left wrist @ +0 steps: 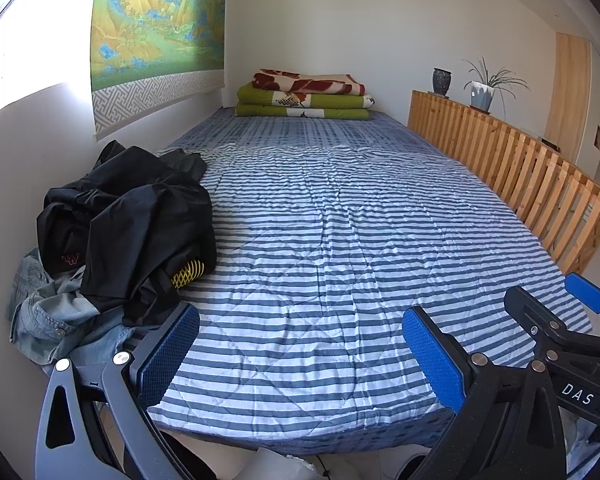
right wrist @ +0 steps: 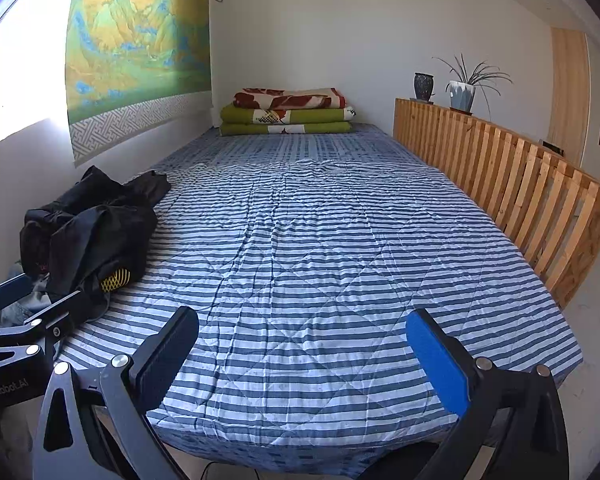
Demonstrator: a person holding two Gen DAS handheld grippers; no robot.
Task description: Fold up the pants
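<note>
Your left gripper (left wrist: 300, 356) and right gripper (right wrist: 302, 354) both hang with fingers spread wide, holding nothing, over the near end of the striped bed (right wrist: 320, 248). The black pants (left wrist: 140, 216) lie crumpled at 9 o'clock against the wall, atop a denim garment (left wrist: 48, 312).

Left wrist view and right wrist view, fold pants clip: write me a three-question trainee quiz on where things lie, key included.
1. True or false: the left gripper is shut on the black clothes.
2. On which side of the striped quilt does the pile of black clothes lie: A) wall side, B) wooden slat rail side, C) far end?
3. Fill in: the folded blankets are stacked at the ___ end of the bed.

Key: 1 false, both the left gripper and the right gripper are open and hold nothing. 2 A. 3 far.
</note>
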